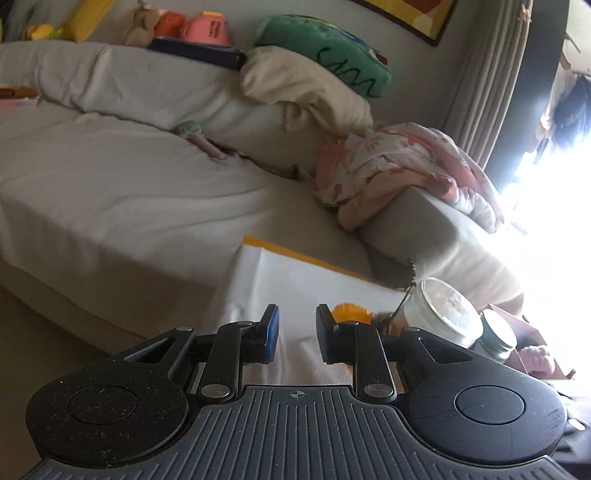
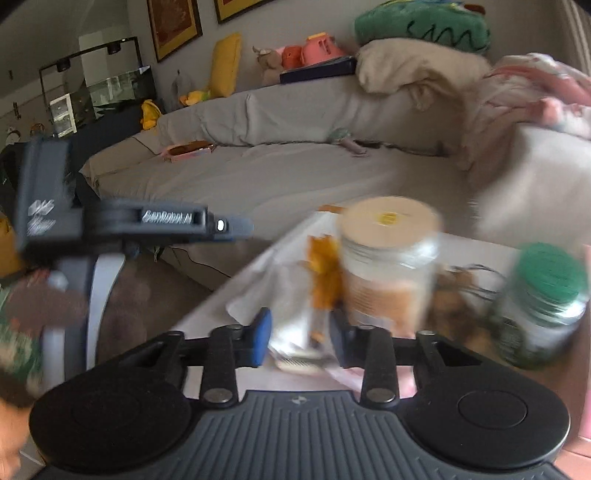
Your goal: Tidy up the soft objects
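A grey sofa (image 1: 110,177) carries soft things: a green plush cushion (image 1: 325,51) on a cream blanket (image 1: 306,88), a pink patterned blanket (image 1: 399,166) over the armrest, and small plush toys (image 1: 173,24) on the backrest. They also show in the right wrist view: green cushion (image 2: 421,22), cream blanket (image 2: 413,70), pink blanket (image 2: 532,92). My left gripper (image 1: 297,332) is open and empty over a white cloth (image 1: 295,280) on a table. My right gripper (image 2: 301,334) is open and empty, close to a clear jar (image 2: 388,266). The left gripper's body (image 2: 122,225) shows at the left.
On the table stand the clear jar (image 1: 439,310) and a green-lidded jar (image 2: 543,306), with an orange leafy thing (image 2: 325,273) and dried twigs (image 2: 458,295). A small doll (image 1: 199,138) lies at the sofa's seat crease. A yellow cushion (image 2: 225,62) leans on the wall.
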Tool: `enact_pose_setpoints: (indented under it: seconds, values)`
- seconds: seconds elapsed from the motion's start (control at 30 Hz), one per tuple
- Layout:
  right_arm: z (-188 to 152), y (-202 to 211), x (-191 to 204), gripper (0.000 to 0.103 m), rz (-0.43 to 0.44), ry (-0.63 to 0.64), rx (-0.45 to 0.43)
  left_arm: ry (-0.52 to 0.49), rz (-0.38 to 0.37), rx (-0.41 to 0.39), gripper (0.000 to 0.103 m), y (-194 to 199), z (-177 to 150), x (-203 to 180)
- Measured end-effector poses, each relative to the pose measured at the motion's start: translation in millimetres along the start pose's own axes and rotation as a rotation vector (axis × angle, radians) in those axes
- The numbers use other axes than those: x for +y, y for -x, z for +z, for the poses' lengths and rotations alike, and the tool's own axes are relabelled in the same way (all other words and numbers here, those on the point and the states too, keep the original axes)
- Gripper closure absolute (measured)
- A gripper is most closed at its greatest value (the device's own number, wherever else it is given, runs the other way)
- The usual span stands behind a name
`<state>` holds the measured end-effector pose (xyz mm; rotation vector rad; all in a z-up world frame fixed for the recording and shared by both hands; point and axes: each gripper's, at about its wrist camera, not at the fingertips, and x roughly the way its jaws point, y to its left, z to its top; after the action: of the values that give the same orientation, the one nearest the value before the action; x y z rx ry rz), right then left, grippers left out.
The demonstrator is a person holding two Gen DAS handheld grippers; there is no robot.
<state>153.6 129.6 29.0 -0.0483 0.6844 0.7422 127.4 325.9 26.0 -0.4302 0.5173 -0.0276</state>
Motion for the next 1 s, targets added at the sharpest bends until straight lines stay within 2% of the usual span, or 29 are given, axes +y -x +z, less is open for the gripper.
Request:
enact_pose_setpoints:
  seconds: [0.17, 0.23, 0.27, 0.47, 0.57, 0.7, 0.87, 0.93, 1.0]
  values:
    - [8.9, -44.0, 4.6, 0.081, -0.038, -0.041, 0.07, 0.055, -0.025, 0.024, 0.079, 2.3, -9.0, 18.6]
    - [8.0, -51.4, 7.3, 0.096, -0.046, -0.001, 0.09, 0.072, -0.02, 0.037, 0.079, -4.7, -11.1, 23.7]
    - [7.5, -51.2, 8.0, 0.099, -0.036, 0.017, 0.1, 0.079, -0.013, 0.041, 0.079, -7.5, -12.5, 25.8]
    - [-10.4, 7.4, 17.2, 0.101, 0.031, 0.152, 0.058, 0.104, -0.006, 0.047, 0.079, -15.8, -14.9, 27.8]
    - [-30.1, 38.3, 11.4, 0.101, -0.023, 0.187, 0.062, 0.1, 0.003, 0.047, 0.079, -23.3, -14.3, 23.0]
    - [-59.9, 69.9, -17.5, 0.101, -0.139, 0.133, 0.081, 0.124, 0.015, 0.049, 0.079, -39.2, -14.1, 16.7]
    - [-92.8, 103.3, -47.6, 0.101, -0.239, 0.092, 0.077, 0.141, -0.018, 0.113, 0.079, -58.5, -16.3, 2.1]
    - [-103.6, 111.9, -51.2, 0.099, -0.246, 0.106, 0.064, 0.103, -0.048, 0.144, 0.079, -61.7, -18.5, -10.7]
    - [-112.5, 114.7, -52.1, 0.096, -0.258, 0.13, 0.051, 0.002, -0.058, 0.171, 0.079, -62.9, -22.1, -29.8]
